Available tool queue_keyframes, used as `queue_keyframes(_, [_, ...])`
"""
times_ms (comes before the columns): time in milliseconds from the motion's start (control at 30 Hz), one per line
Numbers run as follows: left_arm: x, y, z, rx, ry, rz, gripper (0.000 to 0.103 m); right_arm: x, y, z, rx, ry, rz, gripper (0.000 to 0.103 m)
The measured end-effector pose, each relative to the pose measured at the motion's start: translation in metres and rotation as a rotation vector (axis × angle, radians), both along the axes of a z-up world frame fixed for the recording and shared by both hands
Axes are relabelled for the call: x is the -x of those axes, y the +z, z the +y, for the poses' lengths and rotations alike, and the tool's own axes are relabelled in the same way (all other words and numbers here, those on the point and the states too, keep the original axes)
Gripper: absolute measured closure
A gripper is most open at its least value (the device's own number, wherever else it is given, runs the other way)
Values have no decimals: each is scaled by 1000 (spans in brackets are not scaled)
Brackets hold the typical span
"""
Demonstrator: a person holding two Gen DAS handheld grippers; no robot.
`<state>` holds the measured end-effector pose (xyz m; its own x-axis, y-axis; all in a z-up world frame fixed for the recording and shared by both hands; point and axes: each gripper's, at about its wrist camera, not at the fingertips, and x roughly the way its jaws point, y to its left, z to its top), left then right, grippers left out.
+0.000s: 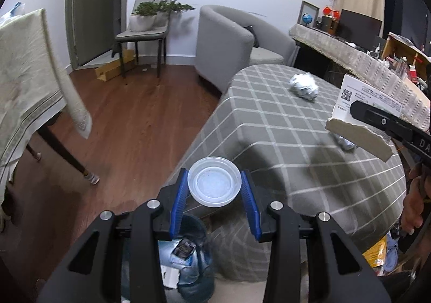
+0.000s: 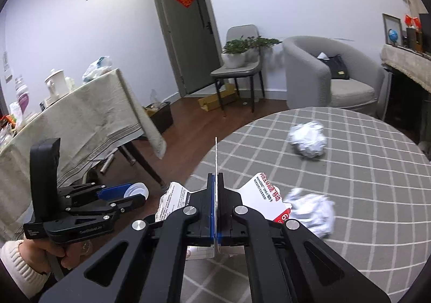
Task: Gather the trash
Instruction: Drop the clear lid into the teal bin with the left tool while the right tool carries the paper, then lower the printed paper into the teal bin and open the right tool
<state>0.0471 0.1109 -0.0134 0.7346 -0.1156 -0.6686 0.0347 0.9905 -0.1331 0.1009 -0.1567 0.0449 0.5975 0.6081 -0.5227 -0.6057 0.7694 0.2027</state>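
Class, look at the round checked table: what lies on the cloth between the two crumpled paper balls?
Nothing. In the right wrist view the stretch of checked cloth between the far paper ball and the near paper ball is bare.

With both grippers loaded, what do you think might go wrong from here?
1. The left gripper pinches the plastic lid only by its rim; it may slip out short of the bin.
2. The torn card in the right gripper sticks out wide and could catch.
3. Two paper balls remain on the checked table.
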Motion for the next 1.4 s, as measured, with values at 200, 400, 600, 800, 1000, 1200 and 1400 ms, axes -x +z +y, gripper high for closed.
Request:
queue_keyframes(200, [9,-18,24,-37,28,86,61,12,-8,42,19,60,18,102])
queue_keyframes(400, [11,-46,55,-48,65,216,61,21,-19,83,42,128,41,102])
queue_keyframes(600, [17,-72,81,-17,61,325,61,27,-29,121,74,183,59,102])
queue_keyframes(800, [24,-95,85,-36,20,412,61,30,-44,147,112,219,86,102])
queue_keyframes(1000, [27,-97,94,-30,6,422,52,28,-56,159,134,226,116,102])
queue_keyframes(1200, [31,-91,108,-17,32,385,52,28,-68,174,157,241,138,102])
queue_keyframes(1400, [37,-74,123,3,76,305,52,26,-87,190,197,259,188,102])
